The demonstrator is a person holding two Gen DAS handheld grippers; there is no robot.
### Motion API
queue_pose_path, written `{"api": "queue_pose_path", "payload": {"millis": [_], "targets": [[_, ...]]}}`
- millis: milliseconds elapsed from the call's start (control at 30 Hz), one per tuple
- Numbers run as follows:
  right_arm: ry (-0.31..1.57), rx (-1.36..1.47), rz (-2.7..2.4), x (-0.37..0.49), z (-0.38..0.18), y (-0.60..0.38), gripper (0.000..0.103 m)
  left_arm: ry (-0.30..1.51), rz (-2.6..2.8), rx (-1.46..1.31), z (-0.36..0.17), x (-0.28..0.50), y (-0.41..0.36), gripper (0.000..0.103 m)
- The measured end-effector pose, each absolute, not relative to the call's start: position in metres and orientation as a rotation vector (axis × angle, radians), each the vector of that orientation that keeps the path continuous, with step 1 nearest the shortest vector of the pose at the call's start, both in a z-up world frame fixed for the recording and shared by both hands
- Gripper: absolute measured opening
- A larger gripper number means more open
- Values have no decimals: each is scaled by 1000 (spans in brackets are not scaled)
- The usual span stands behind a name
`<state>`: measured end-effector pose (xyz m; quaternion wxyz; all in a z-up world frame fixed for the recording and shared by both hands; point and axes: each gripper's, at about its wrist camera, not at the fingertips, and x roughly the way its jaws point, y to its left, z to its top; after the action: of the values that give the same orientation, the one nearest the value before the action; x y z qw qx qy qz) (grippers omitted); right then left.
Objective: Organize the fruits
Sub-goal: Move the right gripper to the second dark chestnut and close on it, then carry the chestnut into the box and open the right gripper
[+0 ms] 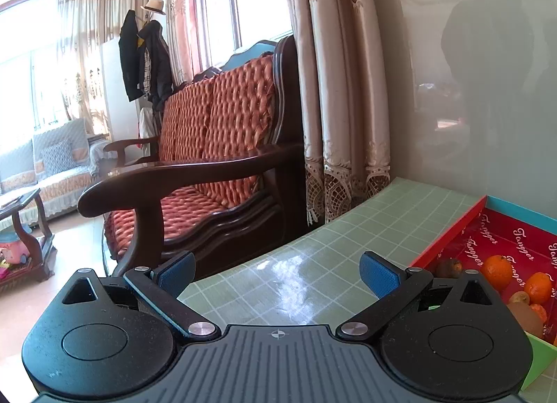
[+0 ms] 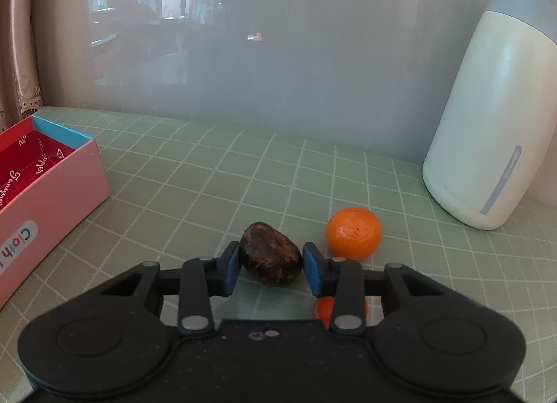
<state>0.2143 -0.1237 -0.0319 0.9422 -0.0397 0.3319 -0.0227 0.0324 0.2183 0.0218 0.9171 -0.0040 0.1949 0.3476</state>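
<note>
In the right wrist view my right gripper (image 2: 271, 269) has its blue pads on either side of a dark brown wrinkled fruit (image 2: 271, 258) that lies on the green checked table (image 2: 209, 180). The left pad touches it and the right pad is very close. An orange (image 2: 353, 233) sits just right of it, and another orange (image 2: 325, 309) shows partly under the right finger. The pink box with a red lining (image 2: 52, 180) stands at the left. In the left wrist view my left gripper (image 1: 276, 272) is open and empty above the table edge, and the box (image 1: 452, 239) at the right holds oranges (image 1: 496, 270) and brown fruits (image 1: 449, 267).
A tall white and blue thermos jug (image 2: 487, 114) stands at the back right against the grey wall. Left of the table are a dark wooden armchair with orange cushions (image 1: 209, 145) and a beige curtain (image 1: 341, 89). A green container corner (image 1: 539, 357) lies beside the box.
</note>
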Motion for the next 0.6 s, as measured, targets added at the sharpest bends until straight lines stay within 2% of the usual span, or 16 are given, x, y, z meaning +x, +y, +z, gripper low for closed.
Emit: {"api": "queue_pose_path", "payload": {"millis": [200,400,600], "targets": [[617,-22,55,198,-15,-110,37,399,722,-17,24,31,220,100],[532,-21,265,168,17,-60,37,397,775,-37,27,27,230,100],[514,-65,435,151,24,-8,37,407,816,-57,25,20,245,100]]}}
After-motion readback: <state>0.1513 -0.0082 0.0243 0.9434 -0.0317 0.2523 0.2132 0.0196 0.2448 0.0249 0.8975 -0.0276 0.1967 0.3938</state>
